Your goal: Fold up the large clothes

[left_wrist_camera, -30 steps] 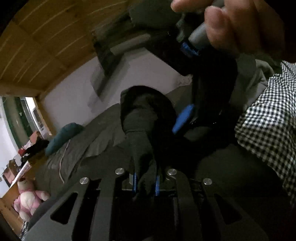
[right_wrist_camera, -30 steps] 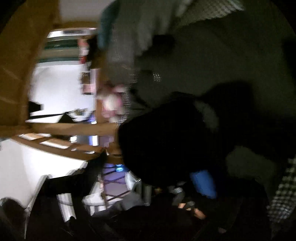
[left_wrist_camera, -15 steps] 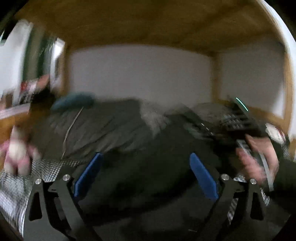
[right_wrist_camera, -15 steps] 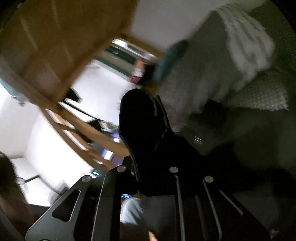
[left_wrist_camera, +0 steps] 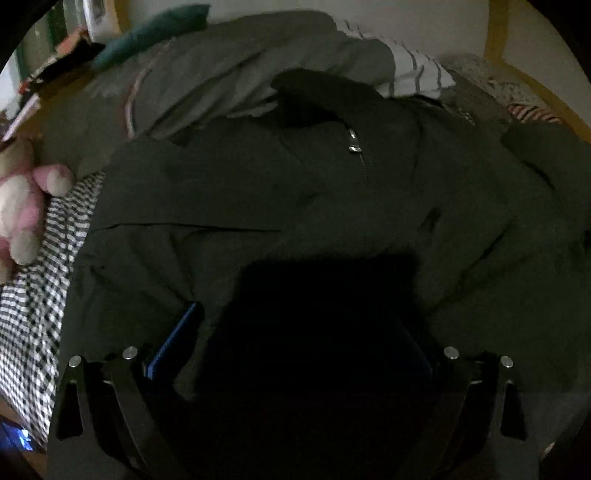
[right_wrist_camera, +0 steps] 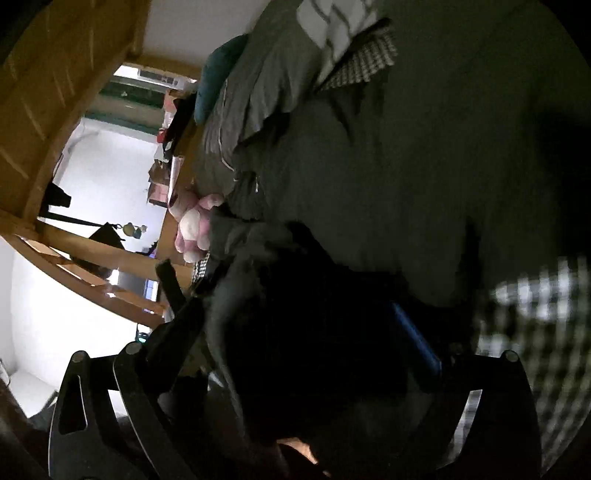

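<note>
Both grippers' fingers [left_wrist_camera: 173, 341] just opened, jacket [left_wrist_camera: 295, 192] released

Pink-and-white plush toy [left_wrist_camera: 22, 206] at the bed's left edge on a black-and-white checked sheet [left_wrist_camera: 40, 295]; grey duvet [left_wrist_camera: 229, 70] behind; teal pillow [left_wrist_camera: 147, 31] beyond; striped white cloth [left_wrist_camera: 417, 70] beside the duvet; wooden beams [right_wrist_camera: 55, 74].

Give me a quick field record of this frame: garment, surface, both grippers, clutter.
garment: dark jacket spread on the bed, zipper pull near the collar
surface: checked sheet, grey duvet bunched behind the jacket
left gripper: jaws wide apart, just opened, over the jacket's near edge, nothing pinched
right gripper: jaws apart, just opened, dark cloth lying loose between them
clutter: pink plush toy beside the jacket; teal pillow at the far end
</note>
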Available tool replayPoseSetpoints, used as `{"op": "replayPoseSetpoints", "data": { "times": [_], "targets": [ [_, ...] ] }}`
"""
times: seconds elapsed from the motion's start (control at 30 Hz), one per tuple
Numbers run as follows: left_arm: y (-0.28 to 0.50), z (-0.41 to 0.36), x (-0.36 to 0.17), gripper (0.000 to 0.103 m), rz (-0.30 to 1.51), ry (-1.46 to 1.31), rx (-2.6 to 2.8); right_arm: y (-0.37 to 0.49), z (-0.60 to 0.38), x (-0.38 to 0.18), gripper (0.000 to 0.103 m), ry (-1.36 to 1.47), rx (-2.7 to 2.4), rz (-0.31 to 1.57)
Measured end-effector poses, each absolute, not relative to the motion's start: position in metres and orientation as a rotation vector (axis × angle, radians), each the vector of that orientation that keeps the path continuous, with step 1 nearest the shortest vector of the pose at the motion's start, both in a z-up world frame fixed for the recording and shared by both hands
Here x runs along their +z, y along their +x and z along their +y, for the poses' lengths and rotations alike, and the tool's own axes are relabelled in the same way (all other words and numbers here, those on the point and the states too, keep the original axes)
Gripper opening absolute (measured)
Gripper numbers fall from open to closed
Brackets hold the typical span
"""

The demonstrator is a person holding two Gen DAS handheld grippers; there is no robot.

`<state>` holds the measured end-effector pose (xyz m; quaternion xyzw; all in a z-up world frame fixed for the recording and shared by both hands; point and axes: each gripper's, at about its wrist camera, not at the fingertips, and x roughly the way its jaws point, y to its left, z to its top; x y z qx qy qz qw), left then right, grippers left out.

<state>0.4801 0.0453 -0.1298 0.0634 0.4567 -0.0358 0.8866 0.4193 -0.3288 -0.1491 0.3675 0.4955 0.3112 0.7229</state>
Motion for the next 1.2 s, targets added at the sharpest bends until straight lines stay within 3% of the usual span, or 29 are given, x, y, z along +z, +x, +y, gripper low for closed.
{"op": "replayPoseSetpoints", "data": {
  "times": [0.03,0.07,0.1,0.3,0.33,0.37,0.4,0.47,0.5,0.53,0.57,0.6,0.67,0.77,0.8,0.87,0.93,0.97,1.03,1.07,1.1,1.13,1.17,1.2],
  "targets": [
    [0.479,0.049,-0.129,0.095,0.918,0.082,-0.045,0.426,-0.318,-0.151,0.057,0.791,0.693,1.118],
    [0.483,0.052,-0.121,0.092,0.902,0.059,-0.024,0.437,-0.299,-0.153,0.04,0.715,0.671,1.185],
    [0.483,0.055,-0.119,0.087,0.874,0.035,0.007,0.452,-0.289,-0.151,0.034,0.676,0.655,1.217],
    [0.488,0.054,-0.121,0.086,0.853,0.039,0.07,0.483,-0.261,-0.116,0.034,0.674,0.718,1.198],
    [0.485,0.055,-0.123,0.086,0.848,0.046,0.068,0.475,-0.267,-0.114,0.044,0.647,0.712,1.221],
    [0.483,0.054,-0.127,0.087,0.847,0.052,0.069,0.47,-0.273,-0.121,0.072,0.625,0.669,1.281],
    [0.482,0.054,-0.128,0.087,0.843,0.061,0.073,0.477,-0.275,-0.124,0.083,0.614,0.616,1.312],
    [0.482,0.051,-0.129,0.087,0.836,0.083,0.081,0.47,-0.288,-0.139,0.076,0.637,0.578,1.345],
    [0.483,0.05,-0.13,0.087,0.831,0.091,0.086,0.47,-0.284,-0.145,0.059,0.654,0.592,1.359],
    [0.482,0.05,-0.13,0.087,0.818,0.093,0.091,0.469,-0.28,-0.152,0.052,0.648,0.585,1.369],
    [0.48,0.049,-0.128,0.085,0.81,0.088,0.095,0.471,-0.272,-0.157,0.033,0.618,0.571,1.379],
    [0.482,0.05,-0.126,0.079,0.801,0.079,0.103,0.477,-0.265,-0.161,0.024,0.598,0.578,1.378],
    [0.483,0.058,-0.117,0.071,0.774,0.053,0.128,0.489,-0.233,-0.137,0.016,0.508,0.632,1.255],
    [0.486,0.067,-0.102,0.068,0.738,0.011,0.157,0.499,-0.228,-0.072,0.014,0.514,0.759,0.915],
    [0.487,0.066,-0.1,0.068,0.736,0.011,0.157,0.506,-0.234,-0.058,0.014,0.523,0.707,0.886],
    [0.492,0.057,-0.105,0.068,0.762,0.052,0.148,0.527,-0.251,-0.071,0.014,0.619,0.622,1.006],
    [0.494,0.052,-0.116,0.072,0.791,0.074,0.126,0.525,-0.269,-0.1,0.016,0.576,0.523,1.119],
    [0.495,0.051,-0.122,0.077,0.806,0.076,0.112,0.52,-0.277,-0.116,0.025,0.547,0.48,1.175],
    [0.496,0.051,-0.127,0.081,0.819,0.079,0.098,0.503,-0.287,-0.143,0.029,0.441,0.411,1.23],
    [0.498,0.05,-0.128,0.082,0.829,0.088,0.096,0.489,-0.294,-0.137,0.04,0.43,0.42,1.172],
    [0.5,0.047,-0.129,0.083,0.835,0.104,0.102,0.479,-0.293,-0.124,0.062,0.383,0.359,1.127],
    [0.5,0.046,-0.13,0.084,0.837,0.115,0.108,0.472,-0.294,-0.111,0.071,0.322,0.296,1.089],
    [0.501,0.044,-0.131,0.084,0.84,0.129,0.119,0.457,-0.284,-0.084,0.089,0.174,0.176,0.987],
    [0.502,0.042,-0.133,0.085,0.842,0.143,0.129,0.452,-0.266,-0.063,0.096,0.066,0.078,0.916]
  ]
}}
